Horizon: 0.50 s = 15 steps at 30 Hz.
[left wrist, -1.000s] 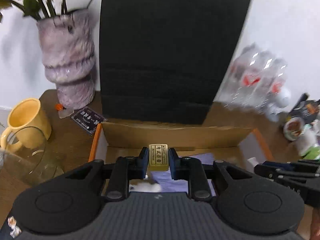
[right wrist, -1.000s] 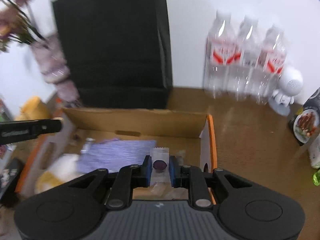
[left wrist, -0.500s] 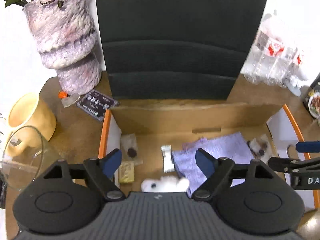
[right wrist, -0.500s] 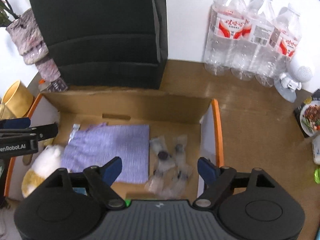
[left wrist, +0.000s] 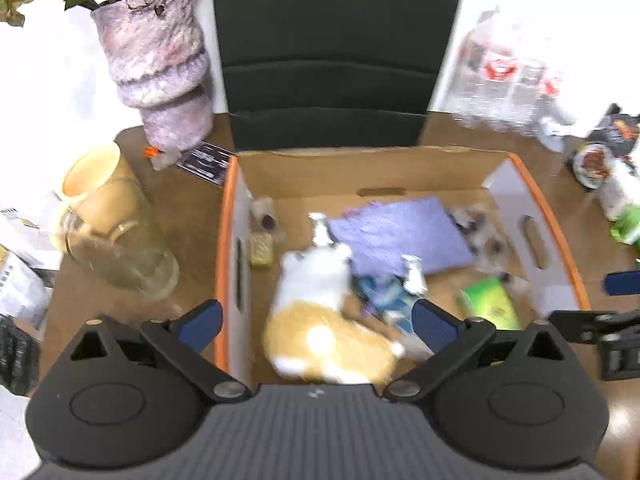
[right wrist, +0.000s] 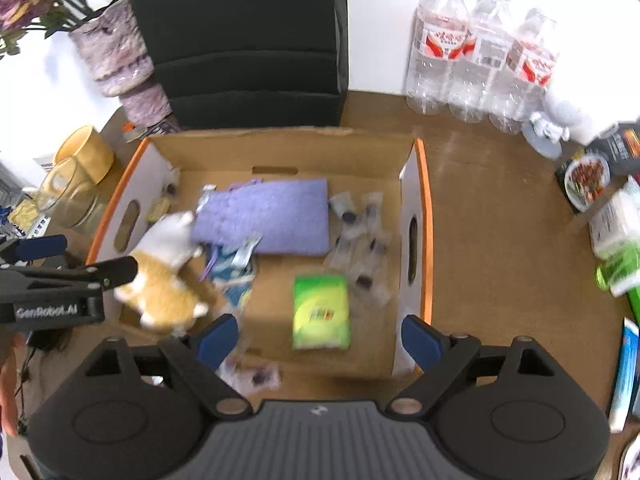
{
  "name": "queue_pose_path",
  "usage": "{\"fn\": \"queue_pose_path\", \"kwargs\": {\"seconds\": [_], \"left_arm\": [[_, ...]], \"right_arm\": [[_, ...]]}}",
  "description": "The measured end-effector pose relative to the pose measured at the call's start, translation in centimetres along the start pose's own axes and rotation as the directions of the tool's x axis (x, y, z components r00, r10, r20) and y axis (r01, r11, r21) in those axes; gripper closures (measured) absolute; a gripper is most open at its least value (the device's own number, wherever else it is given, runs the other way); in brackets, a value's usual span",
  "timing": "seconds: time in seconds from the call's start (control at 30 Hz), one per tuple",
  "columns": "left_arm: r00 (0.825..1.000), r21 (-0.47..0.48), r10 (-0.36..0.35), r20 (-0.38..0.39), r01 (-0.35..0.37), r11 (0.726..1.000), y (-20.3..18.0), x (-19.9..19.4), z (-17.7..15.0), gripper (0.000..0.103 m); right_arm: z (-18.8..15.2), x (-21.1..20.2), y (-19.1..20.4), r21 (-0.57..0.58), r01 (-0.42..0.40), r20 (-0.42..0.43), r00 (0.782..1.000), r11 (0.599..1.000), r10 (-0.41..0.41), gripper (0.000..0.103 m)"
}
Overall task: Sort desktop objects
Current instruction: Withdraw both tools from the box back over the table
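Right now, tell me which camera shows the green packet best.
The right wrist view: the green packet lies whole and unobstructed on the box floor, its printed face visible though blurred. The left wrist view catches it smaller, smeared by motion, low at the right side of the box, beside that gripper's finger.

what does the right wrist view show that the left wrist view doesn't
Only the right wrist view: a snack packet lying outside the box's near wall, and a blue-and-white pack at the far right edge.

Only the left wrist view: a dark card by the vase's foot.

Both: the box holding the plush toy, purple cloth and green pack; the vase, yellow mug and water bottles. Each hand-held gripper, right and left, is opening with nothing between its jaws.
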<state>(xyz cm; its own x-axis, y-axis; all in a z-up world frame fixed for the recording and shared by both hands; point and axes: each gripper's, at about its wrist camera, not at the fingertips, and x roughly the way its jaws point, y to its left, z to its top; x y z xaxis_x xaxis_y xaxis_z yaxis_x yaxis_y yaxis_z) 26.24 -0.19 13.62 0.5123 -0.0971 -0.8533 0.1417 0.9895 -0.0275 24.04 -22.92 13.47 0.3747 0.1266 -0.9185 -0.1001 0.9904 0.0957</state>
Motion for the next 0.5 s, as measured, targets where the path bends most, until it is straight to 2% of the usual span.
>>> {"fn": "queue_pose_path", "kwargs": {"seconds": [0.13, 0.27, 0.4, 0.5], "left_arm": [[1.0, 0.019, -0.017, 0.021, 0.017, 1.0, -0.8, -2.2, -2.3, 0.0], [0.998, 0.018, -0.014, 0.064, 0.013, 1.0, -1.1, -4.4, -5.0, 0.0], [0.988, -0.017, -0.026, 0.151, 0.029, 0.999, -1.6, -6.8, -9.1, 0.0], [0.973, -0.034, -0.008, 0.232, 0.016, 0.999, -2.1, -8.5, -12.7, 0.0]], "right_arm": [[-2.6, -1.0, 0.7, 0.006, -0.019, 0.001, 1.0, 1.0, 0.019, 0.014], [-5.8, -2.5, 1.1, 0.0, -0.029, 0.05, 0.998, 1.0, 0.029, 0.013], [-10.0, -4.0, 1.6, -0.033, -0.025, 0.15, 0.988, 0.999, 0.03, 0.012], [-14.0, -4.9, 2.0, -0.08, 0.01, 0.27, 0.963, 0.997, 0.012, 0.011]]}}
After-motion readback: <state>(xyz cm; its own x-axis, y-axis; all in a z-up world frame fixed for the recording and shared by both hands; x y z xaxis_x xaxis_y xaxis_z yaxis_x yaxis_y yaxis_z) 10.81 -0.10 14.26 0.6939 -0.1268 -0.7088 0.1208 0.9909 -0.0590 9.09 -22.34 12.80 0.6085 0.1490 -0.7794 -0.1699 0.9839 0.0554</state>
